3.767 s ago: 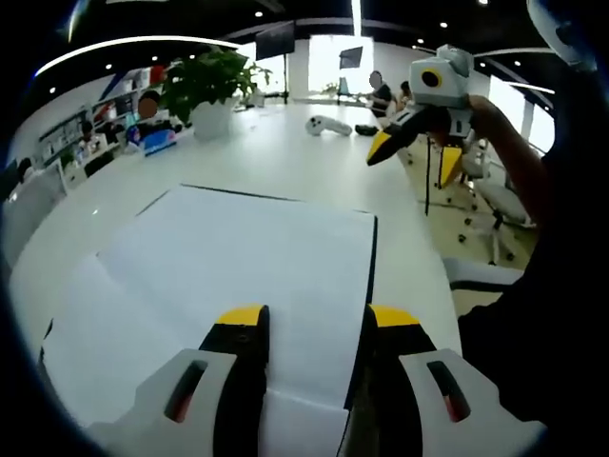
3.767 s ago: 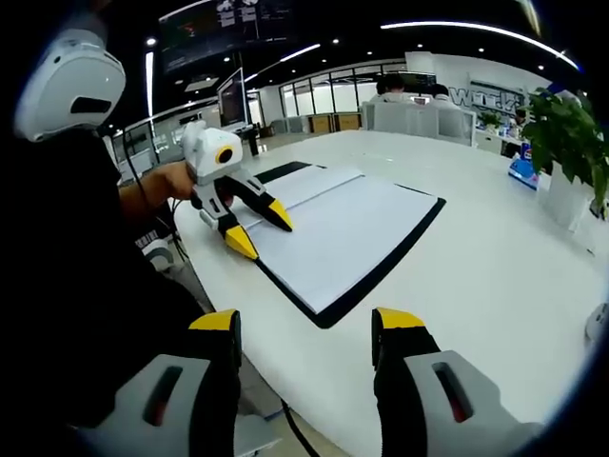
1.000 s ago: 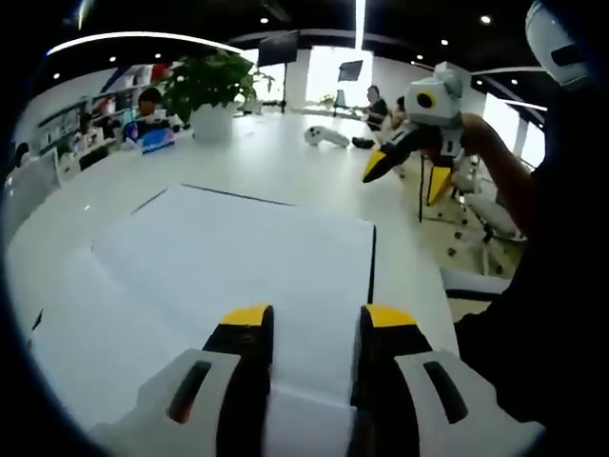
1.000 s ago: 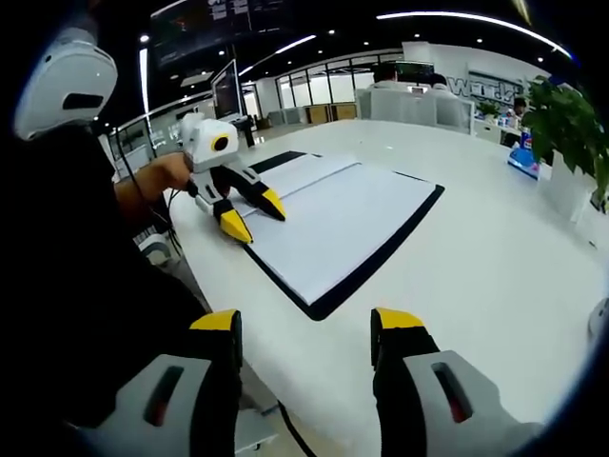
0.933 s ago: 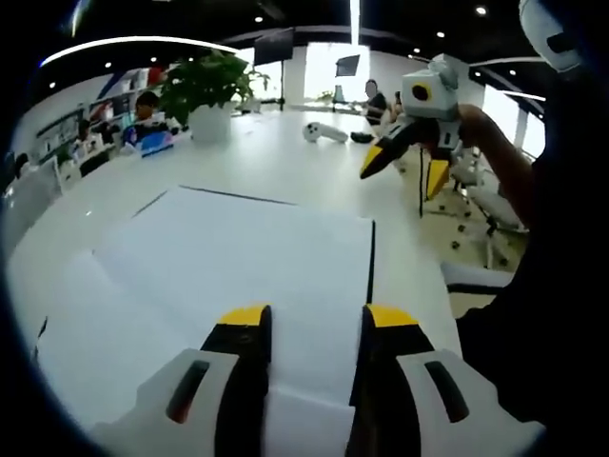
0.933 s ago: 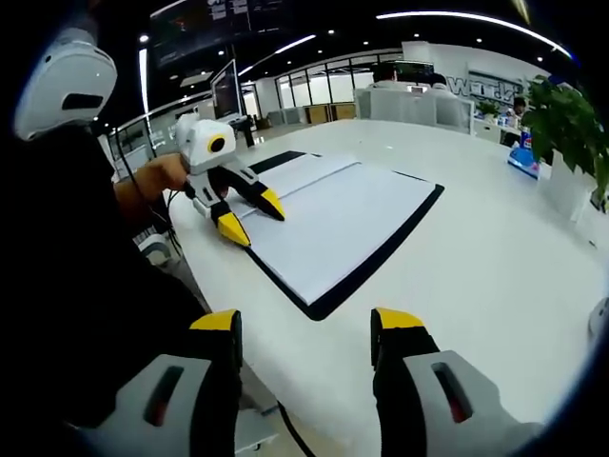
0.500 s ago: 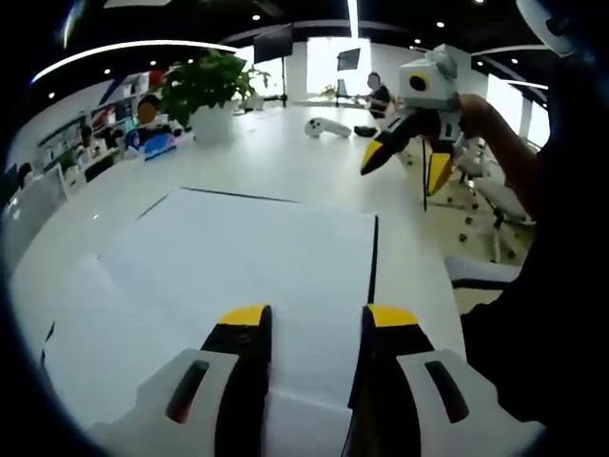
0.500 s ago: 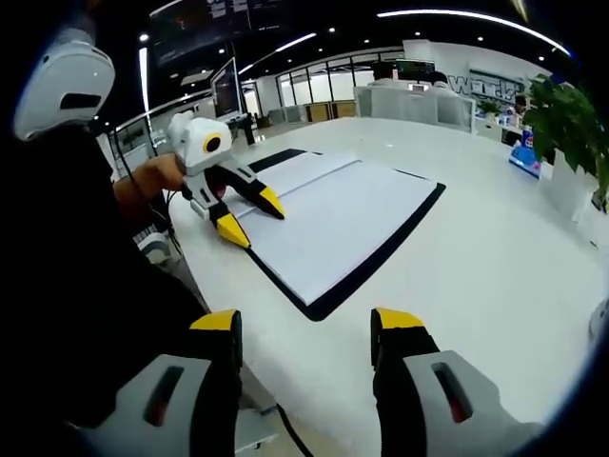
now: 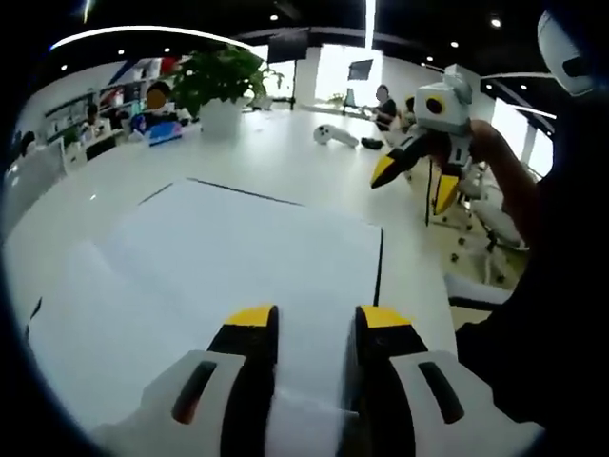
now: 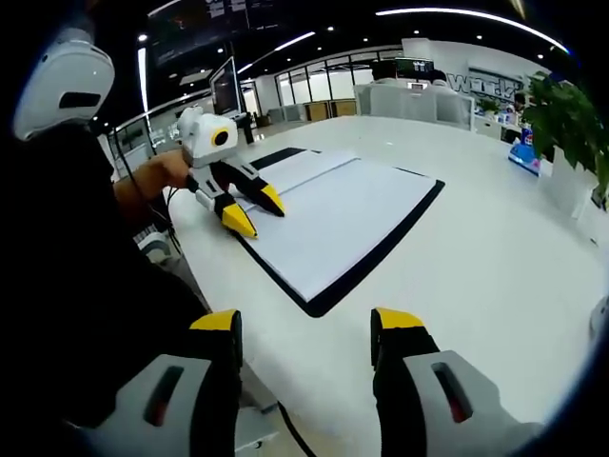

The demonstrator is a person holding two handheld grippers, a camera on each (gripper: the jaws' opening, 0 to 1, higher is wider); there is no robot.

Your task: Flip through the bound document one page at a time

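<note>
Right now the bound document (image 9: pixel 238 257) lies open and flat on the white surface (image 9: pixel 285 157), its pale pages sitting on a dark cover whose edge shows as a black border along the near and right sides. In the right gripper view the same document (image 10: pixel 333 224) lies well ahead of the right tool (image 10: pixel 306 328), with bare surface (image 10: pixel 495 286) between them.

The left tool (image 9: pixel 306 319) is low over the near edge of the right-hand page, one jaw to each side of a strip of paper and the gap between them narrow. In the right gripper view the left tool (image 10: pixel 255 211) appears with its yellow tips down at the document's near corner, a hand (image 10: pixel 157 176) behind it. Whether a sheet is actually pinched I cannot tell; the tips look to be at the paper rather than closed on it.

The right tool is held up in the air beside the surface, jaws standing wide apart and holding nothing; the left gripper view shows the right tool (image 9: pixel 411 171) aloft, away from the document.

My judgement is that the step in hand is catching a single page at its edge. The next move calls for separating one sheet only, then lifting and sweeping it across the spine.

Page edges are too faint to count, and the spine and the far left page blur into the white surface.
</note>
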